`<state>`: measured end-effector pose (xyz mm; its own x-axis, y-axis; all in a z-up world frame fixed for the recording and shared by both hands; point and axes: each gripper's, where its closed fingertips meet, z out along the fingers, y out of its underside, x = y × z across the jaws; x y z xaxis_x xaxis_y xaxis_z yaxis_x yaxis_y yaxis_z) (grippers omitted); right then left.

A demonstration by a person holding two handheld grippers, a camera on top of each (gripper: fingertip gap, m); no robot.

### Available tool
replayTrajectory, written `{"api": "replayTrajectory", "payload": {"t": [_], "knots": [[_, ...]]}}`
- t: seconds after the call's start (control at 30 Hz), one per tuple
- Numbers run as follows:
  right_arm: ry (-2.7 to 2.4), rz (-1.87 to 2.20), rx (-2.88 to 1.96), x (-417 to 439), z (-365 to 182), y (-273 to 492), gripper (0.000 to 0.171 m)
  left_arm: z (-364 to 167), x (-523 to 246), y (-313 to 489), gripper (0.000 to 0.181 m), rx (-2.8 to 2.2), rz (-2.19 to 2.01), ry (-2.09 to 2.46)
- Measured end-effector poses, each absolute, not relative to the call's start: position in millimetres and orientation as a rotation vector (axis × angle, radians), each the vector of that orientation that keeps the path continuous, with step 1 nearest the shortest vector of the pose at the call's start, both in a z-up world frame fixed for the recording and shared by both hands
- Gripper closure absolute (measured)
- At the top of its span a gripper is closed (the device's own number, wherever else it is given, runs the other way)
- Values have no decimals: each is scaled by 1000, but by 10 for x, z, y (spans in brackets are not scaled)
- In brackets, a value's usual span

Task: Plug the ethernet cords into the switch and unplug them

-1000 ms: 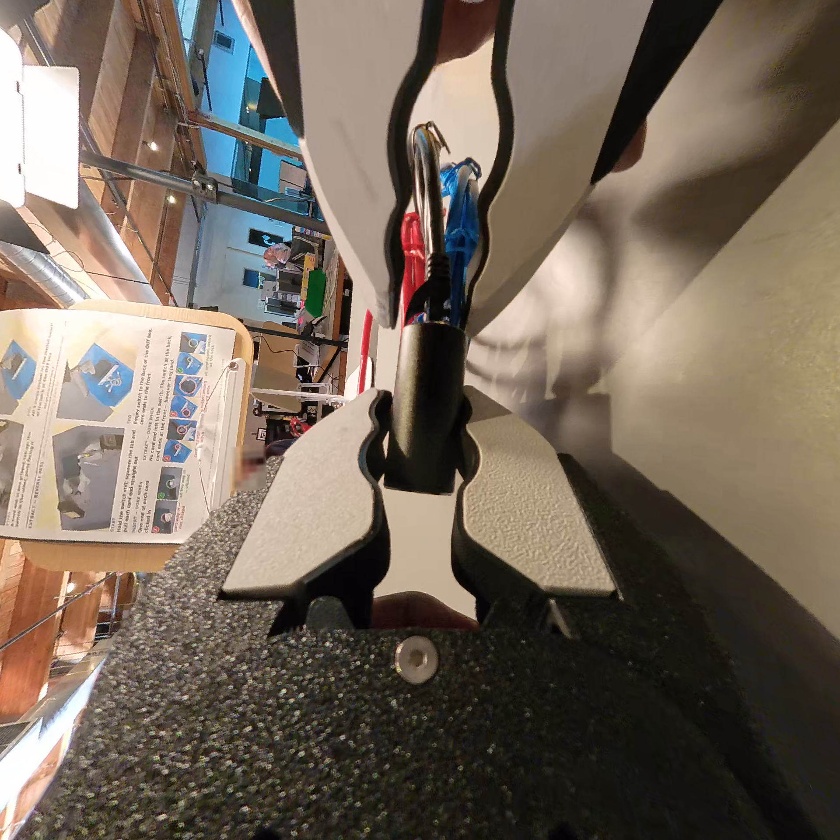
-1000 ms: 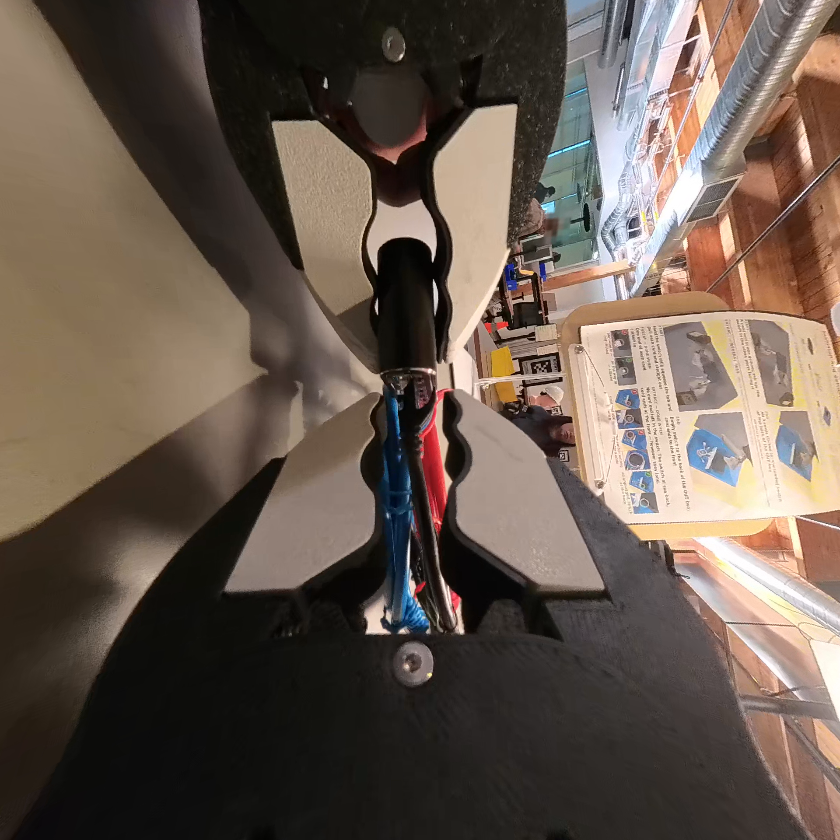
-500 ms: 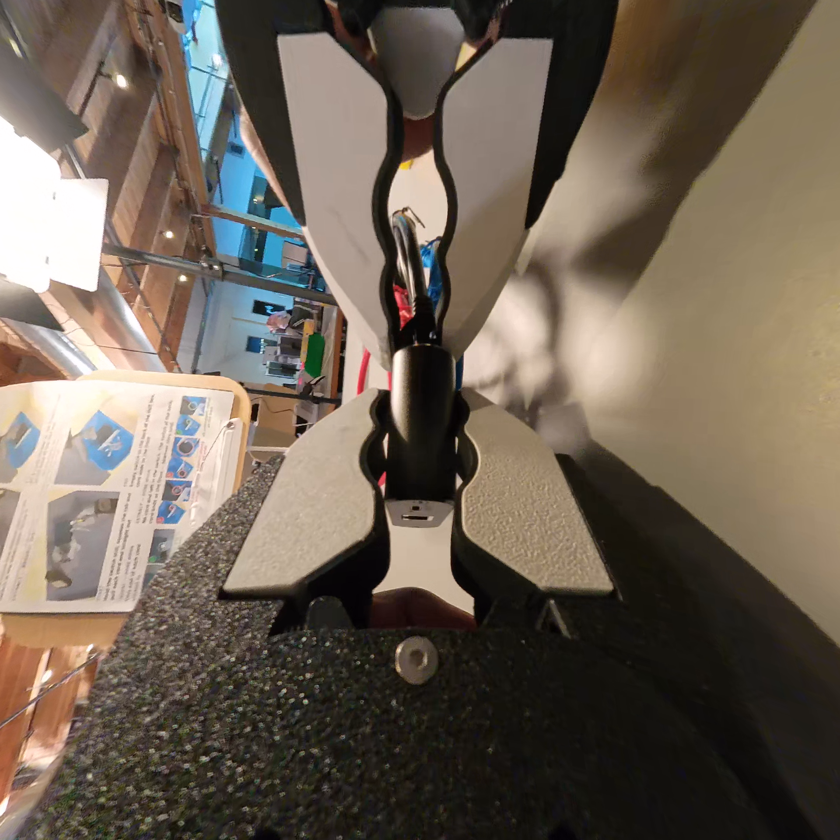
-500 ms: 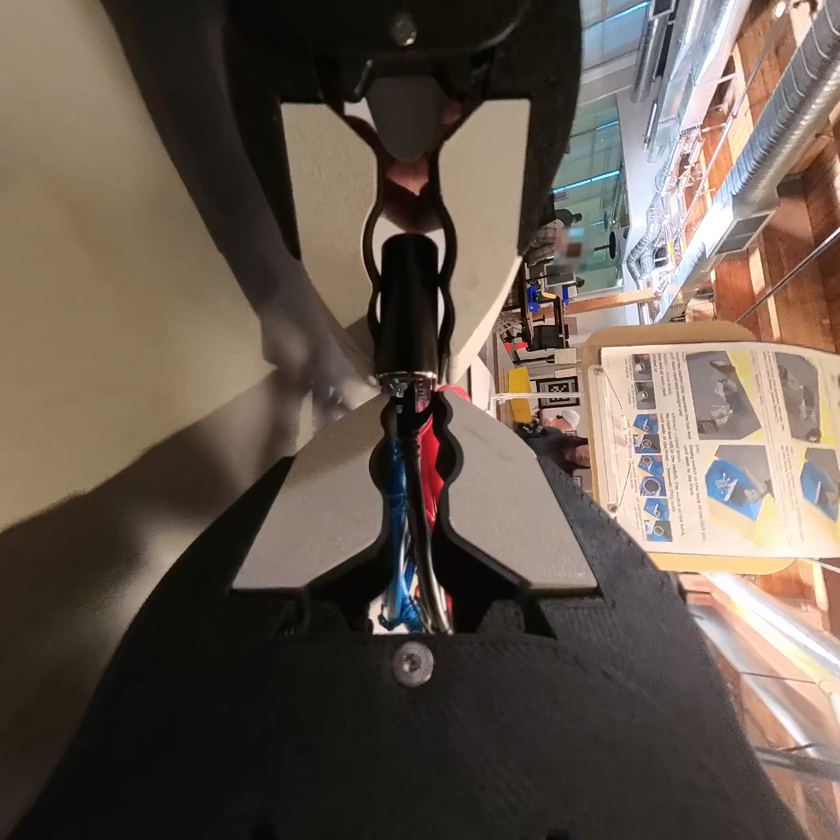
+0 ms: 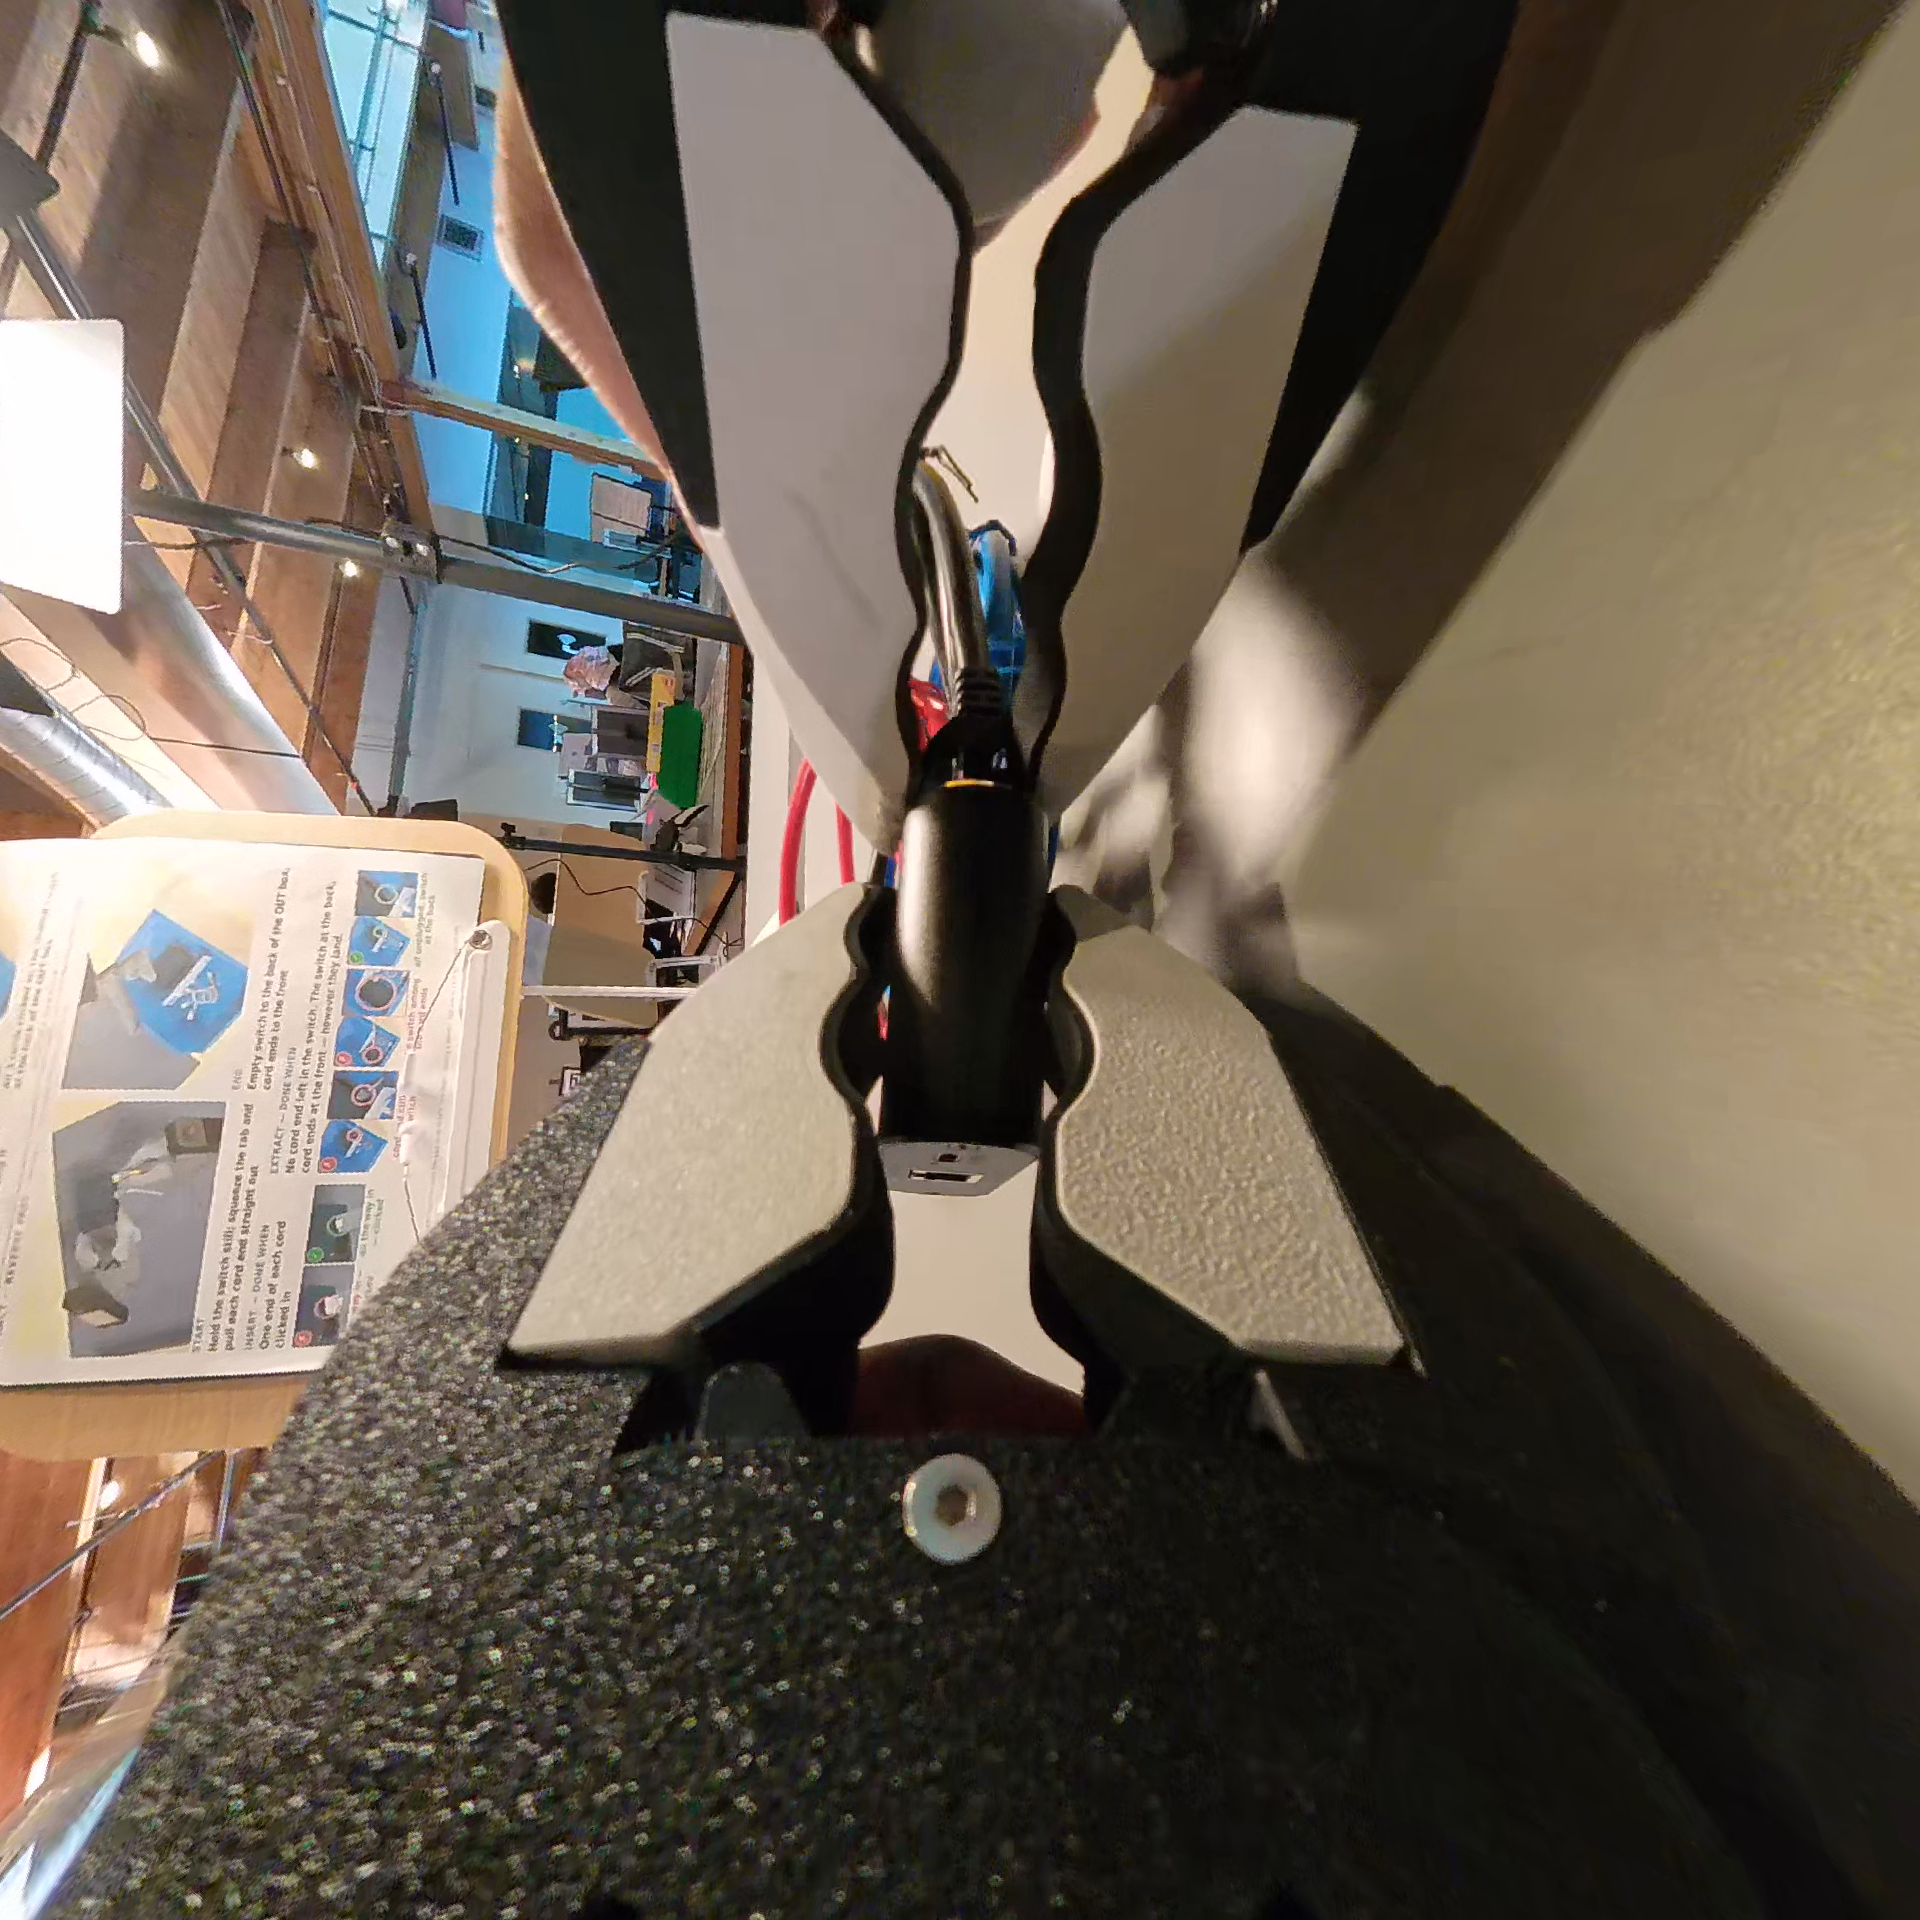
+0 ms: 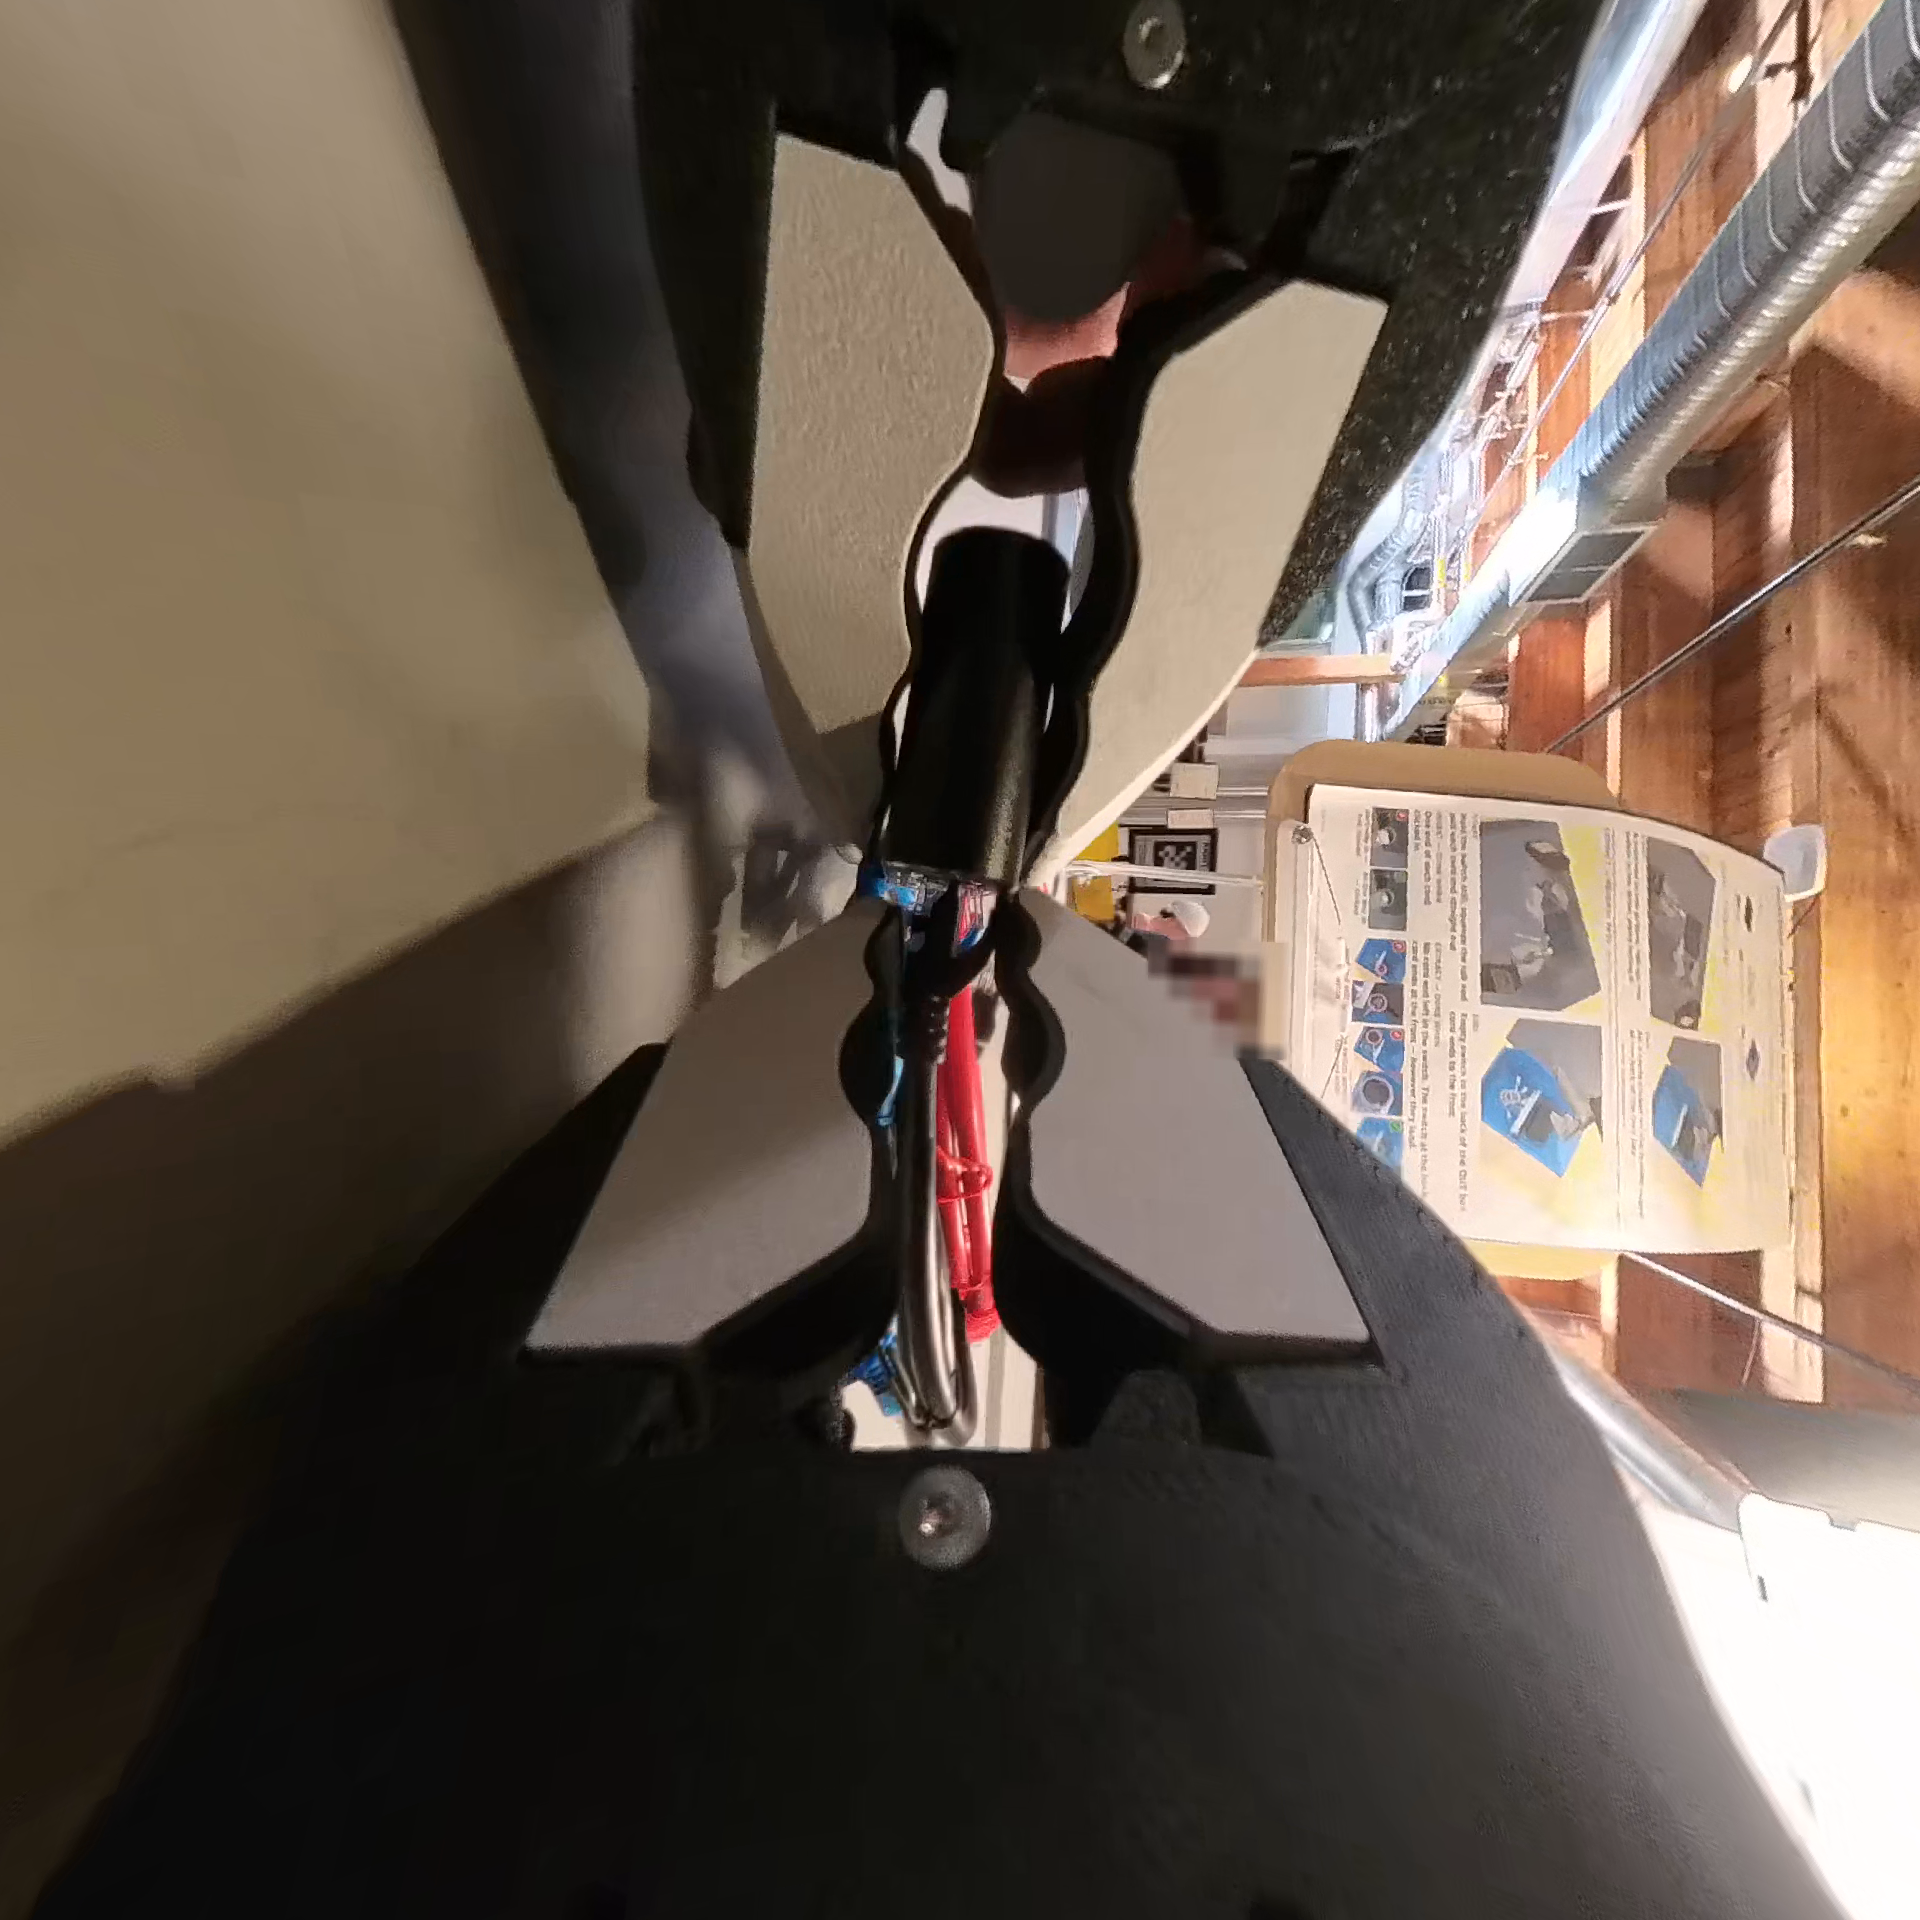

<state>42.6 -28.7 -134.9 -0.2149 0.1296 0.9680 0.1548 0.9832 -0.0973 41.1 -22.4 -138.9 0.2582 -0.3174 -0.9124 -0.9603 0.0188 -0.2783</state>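
Jaws clamp switch [image 5: 961, 997]; cords [image 6: 940, 1143] opposite.

Cord ends [image 6: 940, 1132] behind the tongs; blurred table [image 6: 312, 520].

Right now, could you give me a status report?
Left gripper shut on switch. Right gripper shut on black cord at switch. Red cord, blue cord crowd its jaws.

The left gripper [image 5: 961, 1049] has a black, speckled, rough-grained body with a silver hex-socket screw [image 5: 950, 1507] set in the middle near its fingers. Its two grey, pebble-textured finger plates [image 5: 1174, 1122] carry wavy black inner edges. The right gripper [image 6: 940, 966] has a smoother matte black body, a dark screw [image 6: 943, 1529] and flat grey finger plates [image 6: 758, 1122].
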Motion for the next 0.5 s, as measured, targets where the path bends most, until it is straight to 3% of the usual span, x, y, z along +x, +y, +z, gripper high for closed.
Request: {"api": "replayTrajectory", "payload": {"t": [0.27,0.5], "knots": [[-1827,-16,-270,480,-1395,-265,142,-1361,383,-249,154,-1511,819,1240],[-1775,-44,-211,486,-1316,-308,154,-1354,419,-261,154,-1498,827,1248]]}}
